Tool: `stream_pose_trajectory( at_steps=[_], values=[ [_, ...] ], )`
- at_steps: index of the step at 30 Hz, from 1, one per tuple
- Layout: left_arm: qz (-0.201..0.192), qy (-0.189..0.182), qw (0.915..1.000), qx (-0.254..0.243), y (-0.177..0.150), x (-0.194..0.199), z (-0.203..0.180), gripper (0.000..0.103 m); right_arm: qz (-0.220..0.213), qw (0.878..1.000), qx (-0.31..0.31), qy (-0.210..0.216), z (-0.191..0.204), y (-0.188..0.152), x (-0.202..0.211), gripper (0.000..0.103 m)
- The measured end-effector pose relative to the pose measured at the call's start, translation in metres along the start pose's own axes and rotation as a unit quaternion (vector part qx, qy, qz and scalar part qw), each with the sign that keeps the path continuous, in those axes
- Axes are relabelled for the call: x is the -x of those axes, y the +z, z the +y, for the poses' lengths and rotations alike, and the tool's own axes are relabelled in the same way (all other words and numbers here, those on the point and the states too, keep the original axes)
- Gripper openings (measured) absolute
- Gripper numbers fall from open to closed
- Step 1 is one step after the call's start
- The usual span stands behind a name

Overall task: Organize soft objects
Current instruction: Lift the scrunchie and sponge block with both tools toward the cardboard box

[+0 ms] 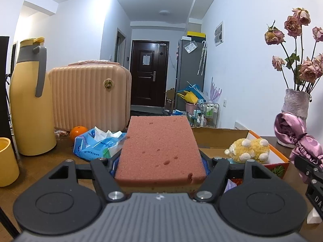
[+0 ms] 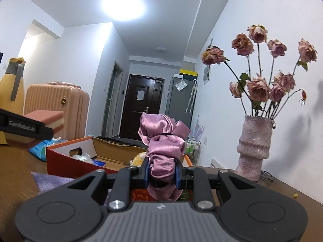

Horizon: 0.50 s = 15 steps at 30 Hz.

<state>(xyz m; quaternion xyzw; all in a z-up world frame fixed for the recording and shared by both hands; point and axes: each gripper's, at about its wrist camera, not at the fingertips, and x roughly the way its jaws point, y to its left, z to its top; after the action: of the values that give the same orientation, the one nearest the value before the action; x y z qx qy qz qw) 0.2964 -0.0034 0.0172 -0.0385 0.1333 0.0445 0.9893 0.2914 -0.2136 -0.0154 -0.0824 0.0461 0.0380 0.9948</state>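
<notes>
Sponge [image 1: 161, 151] beside "GenRobot.AI" tongs [image 2: 26, 129]

Pink-topped sponge [image 1: 159, 147] with yellow underside, shiny mauve satin cloth [image 2: 161, 141], yellow plush toy [image 1: 249, 150] with white spots

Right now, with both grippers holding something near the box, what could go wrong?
1. The right gripper pinches only the lower part of the pink satin cloth; the loose bundle above could perhaps brush the vase of dried roses nearby.
2. The left gripper holds the pink sponge close beside the other gripper, so they could bump over the cardboard box.
3. The yellow plush toy already lies inside, so a dropped item may land on it.
</notes>
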Motion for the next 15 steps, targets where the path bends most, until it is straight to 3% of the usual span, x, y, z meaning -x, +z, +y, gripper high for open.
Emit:
stream_pose_trajectory(
  at_steps=[15],
  values=[
    [0.001, 0.001, 0.9999, 0.010, 0.009, -0.033, -0.003, 0.071, 0.000, 0.999, -0.009, 0.033, 0.015, 0.006, -0.033, 0.022]
  ],
)
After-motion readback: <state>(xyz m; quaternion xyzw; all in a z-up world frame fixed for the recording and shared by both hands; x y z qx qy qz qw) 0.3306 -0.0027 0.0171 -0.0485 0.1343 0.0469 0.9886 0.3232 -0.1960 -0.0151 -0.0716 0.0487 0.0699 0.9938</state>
